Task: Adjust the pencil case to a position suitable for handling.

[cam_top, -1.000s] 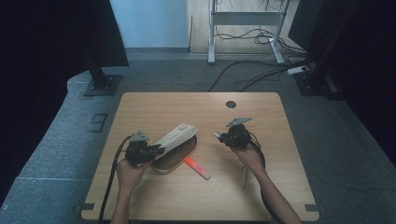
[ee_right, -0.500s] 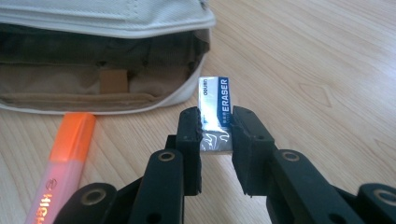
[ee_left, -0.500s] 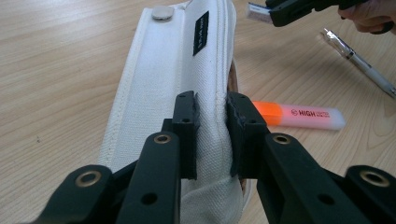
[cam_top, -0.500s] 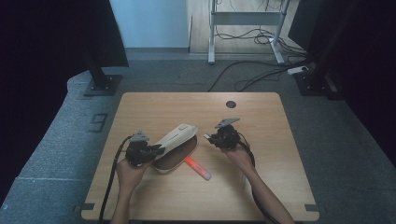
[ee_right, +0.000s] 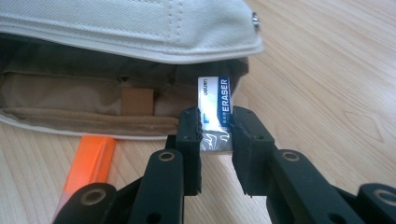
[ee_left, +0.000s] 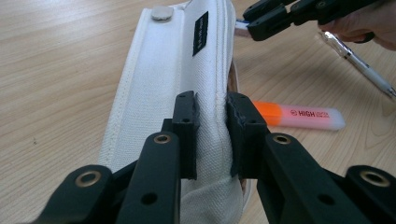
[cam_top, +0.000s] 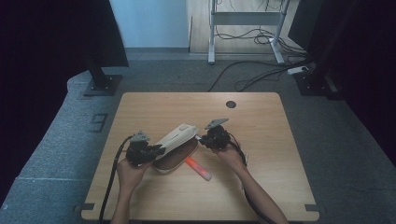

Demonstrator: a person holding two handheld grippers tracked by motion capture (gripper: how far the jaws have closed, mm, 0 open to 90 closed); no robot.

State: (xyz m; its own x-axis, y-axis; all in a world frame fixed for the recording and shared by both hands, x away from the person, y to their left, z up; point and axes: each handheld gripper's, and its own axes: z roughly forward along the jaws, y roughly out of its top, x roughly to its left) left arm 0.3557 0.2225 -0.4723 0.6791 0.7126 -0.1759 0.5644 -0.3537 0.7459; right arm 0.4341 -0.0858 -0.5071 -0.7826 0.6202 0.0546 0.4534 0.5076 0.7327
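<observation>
While the case is held open, these are the things to watch.

Right gripper: the right gripper (ee_right: 215, 133) is clamped on the eraser (ee_right: 214, 119), which stands upright between its jaws, just in front of the case mouth.

Left gripper: the left gripper (ee_left: 212, 126) is clamped on the flap (ee_left: 187, 70) of the case (cam_top: 175, 147), pinching the white cloth and holding it up.

Where things are: the case lies near the middle of the table (cam_top: 280, 186), between the two grippers. The marker (cam_top: 198, 168) lies just beside its open side. A pen (ee_left: 357, 63) lies on the wood under the right hand.

Risk, eraser: it could bump the flap edge or the brown lip of the mouth, because the gap looks low and the eraser stands tall. Then it may twist or pop out of the jaws.

Risk, flap: if the left gripper slips off the cloth, the flap could drop and shut the mouth.

Risk, case: a push from the eraser could slide the case across the table, since one pinch is all that holds it.

Risk, marker: it lies close to the mouth, so the right gripper could knock it away.

Hard to see, inside: the case is dark inside. I can make out a brown pocket and a small tag, but not how much room is left.

Hard to see, pen: part of it is hidden by the hand.

Hard to see, from above: in the high view the eraser is too small to make out well.
</observation>
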